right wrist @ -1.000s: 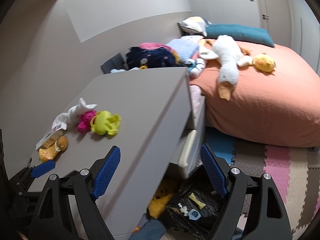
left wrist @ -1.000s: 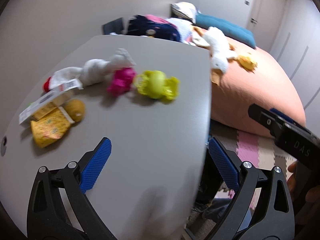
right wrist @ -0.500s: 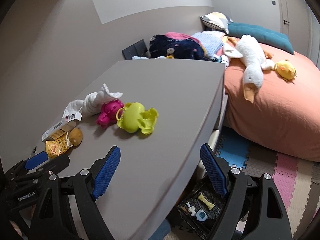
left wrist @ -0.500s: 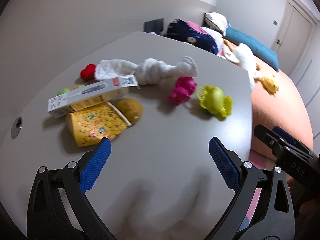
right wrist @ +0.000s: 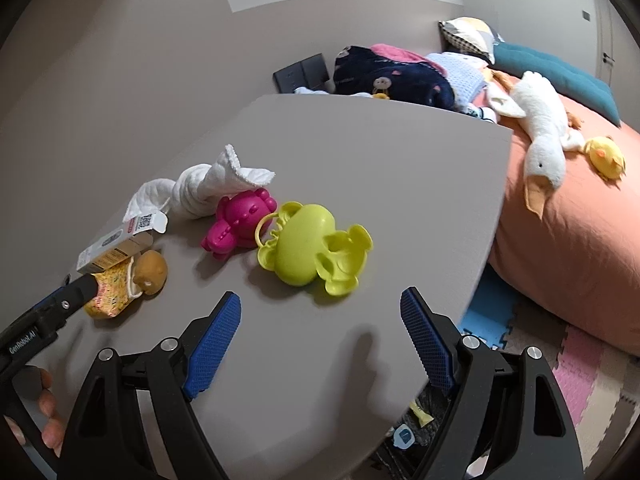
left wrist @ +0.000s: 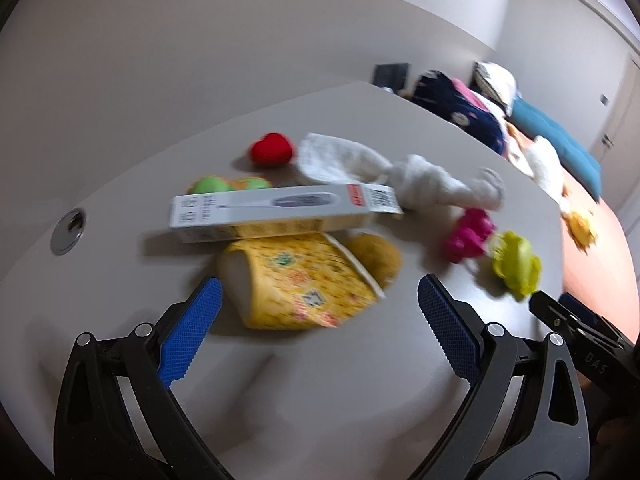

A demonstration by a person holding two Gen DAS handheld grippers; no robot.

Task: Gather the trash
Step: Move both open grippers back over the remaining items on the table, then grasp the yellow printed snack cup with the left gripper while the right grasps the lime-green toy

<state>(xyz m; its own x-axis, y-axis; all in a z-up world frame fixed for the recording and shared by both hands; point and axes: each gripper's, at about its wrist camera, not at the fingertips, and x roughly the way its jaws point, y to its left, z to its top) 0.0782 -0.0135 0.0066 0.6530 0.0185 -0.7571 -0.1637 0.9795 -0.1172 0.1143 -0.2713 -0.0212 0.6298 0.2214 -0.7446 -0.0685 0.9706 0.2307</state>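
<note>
The left gripper (left wrist: 318,320) hangs over the grey worktop (left wrist: 328,392), jaws spread wide with nothing between them. Just ahead of its tips lies a yellow wrapper (left wrist: 296,284), crumpled and on its side; its print is too blurred to read. A brown lump (left wrist: 374,254) touches the wrapper's far end, and what it is cannot be told. A grey box (left wrist: 280,210) lies along the wrapper's far edge, resting partly on it; one end flap stands open in the right wrist view. Behind the box two green balls (left wrist: 210,186) are half hidden, with a red heart (left wrist: 272,150) beyond them. A knotted white cloth (left wrist: 400,178) runs from the heart toward a pink toy (left wrist: 468,234) and a lime toy (left wrist: 516,262), both smeared by blur here.

The right gripper (right wrist: 320,330) also has its jaws spread and empty, above bare worktop near the lime toy. In its view the left gripper's tip covers the near corner of the wrapper, and fingers (right wrist: 50,412) show at the lower left edge, cut off by the frame.

Below the worktop's edge a dark bag (right wrist: 416,428) shows only in part, with small scraps inside. The bed (right wrist: 568,232) carries a white goose (right wrist: 544,144) and a yellow chick (right wrist: 606,156).
</note>
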